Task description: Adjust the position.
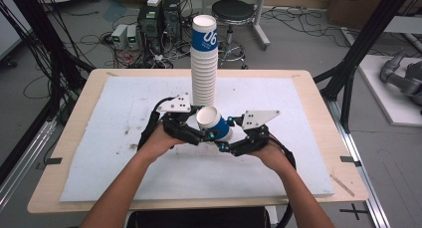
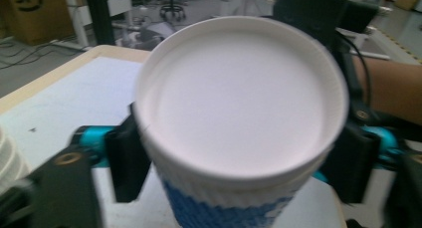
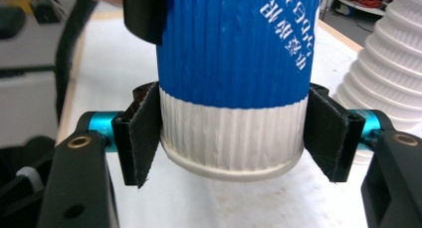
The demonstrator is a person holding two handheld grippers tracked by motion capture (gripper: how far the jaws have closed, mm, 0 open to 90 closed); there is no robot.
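Note:
A blue-and-white ribbed paper cup hangs tilted over the middle of the white board, held from both sides. My left gripper is shut on it just below the rim; the left gripper view has the cup's white mouth facing the camera with a pad pressed on each side. My right gripper is shut on the cup's white base end, both pads tight against the ribs. Right behind the held cup, a tall stack of matching cups stands upright.
The white board covers most of the wooden table. The cup stack rises close to the right gripper's far jaw. A stool and computer boxes sit on the floor beyond the table.

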